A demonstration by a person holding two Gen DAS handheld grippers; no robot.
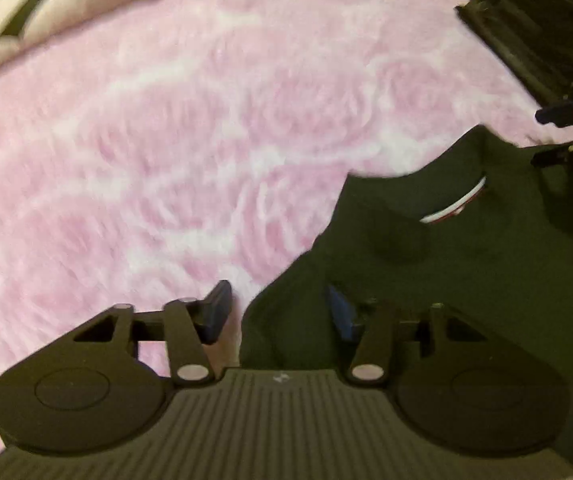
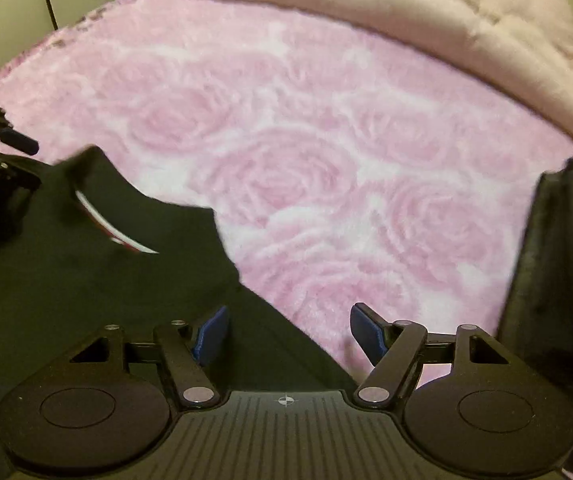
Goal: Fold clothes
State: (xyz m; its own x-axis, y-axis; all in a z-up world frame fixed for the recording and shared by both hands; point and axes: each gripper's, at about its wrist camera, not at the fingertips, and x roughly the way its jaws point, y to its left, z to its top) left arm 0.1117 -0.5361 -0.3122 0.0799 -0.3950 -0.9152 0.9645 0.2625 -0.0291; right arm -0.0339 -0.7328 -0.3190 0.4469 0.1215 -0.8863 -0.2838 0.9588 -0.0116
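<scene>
A dark green garment (image 1: 446, 264) lies on a pink rose-patterned blanket (image 1: 166, 160); a white and red strip (image 1: 456, 204) shows at its neck. My left gripper (image 1: 278, 312) is open, its jaws astride the garment's left edge. In the right wrist view the garment (image 2: 66, 272) fills the lower left, with the strip (image 2: 114, 228) on it. My right gripper (image 2: 288, 334) is open over the garment's right edge, one pad (image 2: 210, 336) above cloth, the other (image 2: 368, 334) above the blanket (image 2: 306, 152). Each gripper shows in the other's view, the right gripper (image 1: 562, 132) and the left gripper (image 2: 10, 152).
A pale pink quilt (image 2: 406, 12) is bunched along the far side of the bed. Another dark cloth (image 2: 558, 260) hangs at the right edge of the right wrist view. A wall and a cable (image 2: 46, 0) are at the far left.
</scene>
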